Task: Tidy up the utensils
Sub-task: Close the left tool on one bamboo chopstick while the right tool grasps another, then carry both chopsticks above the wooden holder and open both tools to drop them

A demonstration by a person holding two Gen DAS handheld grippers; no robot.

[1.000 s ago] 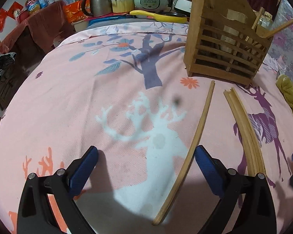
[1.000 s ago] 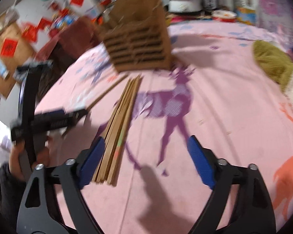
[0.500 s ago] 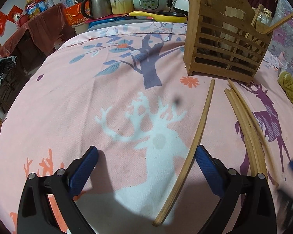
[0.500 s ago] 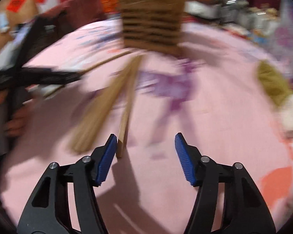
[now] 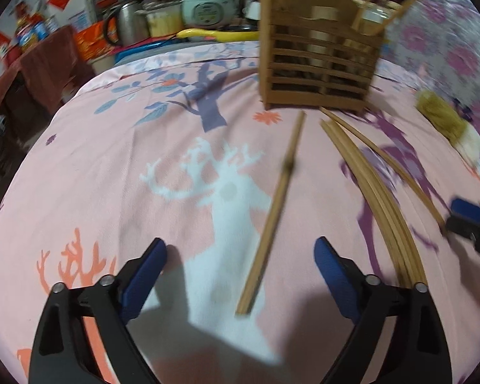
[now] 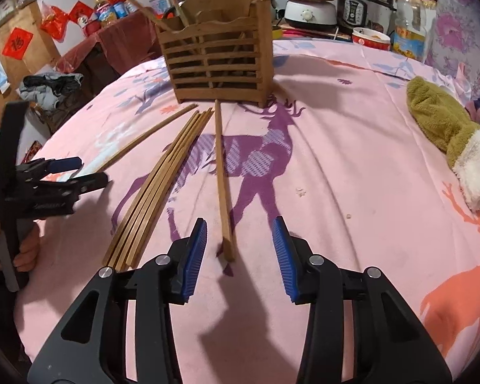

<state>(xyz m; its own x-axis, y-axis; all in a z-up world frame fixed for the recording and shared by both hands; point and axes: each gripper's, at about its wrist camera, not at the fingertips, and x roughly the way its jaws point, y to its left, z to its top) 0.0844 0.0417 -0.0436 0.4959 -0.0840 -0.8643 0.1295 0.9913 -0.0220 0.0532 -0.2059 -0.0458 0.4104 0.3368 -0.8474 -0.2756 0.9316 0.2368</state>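
Note:
A slatted wooden utensil holder [image 6: 219, 60] stands upright at the far side of the pink cloth, with some chopsticks in it; it also shows in the left wrist view [image 5: 318, 60]. A bundle of several wooden chopsticks [image 6: 158, 185] lies in front of it. One single chopstick [image 6: 223, 179] lies apart, its near end between the fingers of my open right gripper [image 6: 239, 249]. Another single chopstick [image 5: 273, 214] lies with its near end between the fingers of my open left gripper [image 5: 240, 262]. The bundle [image 5: 377, 192] lies to that gripper's right.
A green and white plush mitt [image 6: 448, 134] lies at the right edge of the pink deer-print cloth [image 6: 352, 160]. Rice cookers, a kettle, bowls and a bottle [image 6: 409, 28] crowd the counter behind the holder. A chair with red cloth [image 5: 44, 67] stands at the far left.
My right gripper has swung over the single chopstick at the bundle's right and narrowed its jaws. My left gripper has shifted so its single chopstick lies centred between the fingers.

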